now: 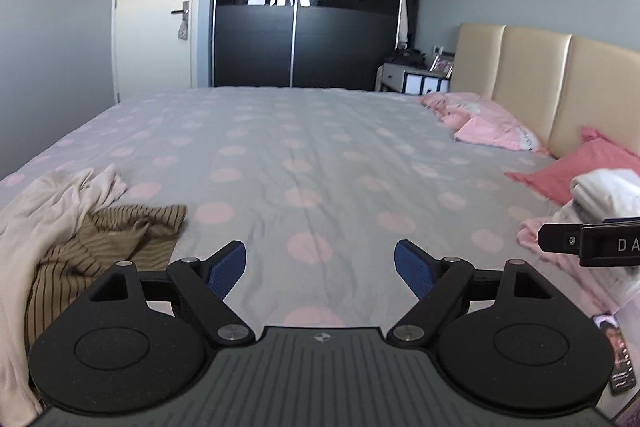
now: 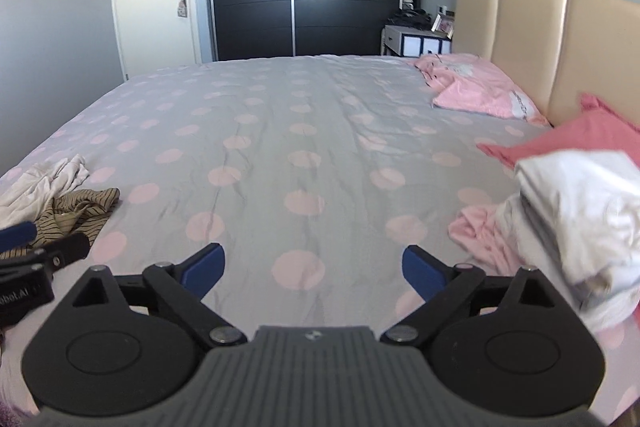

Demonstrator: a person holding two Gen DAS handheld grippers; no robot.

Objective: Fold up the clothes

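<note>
Two pillows [image 2: 486, 93], four loose garments [image 2: 86, 209], two hand-held grippers [image 2: 314, 267].

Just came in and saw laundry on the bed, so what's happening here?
A person is folding clothes with two handheld grippers. The left gripper and right gripper are both open and empty above the bed. A striped garment lies crumpled on one side, a white pile on the other.

Crumpled clothes [image 1: 80, 227] left on bed [image 1: 300, 155]; folded pile [image 2: 568, 211] right; pillows [image 2: 480, 91] behind.
</note>
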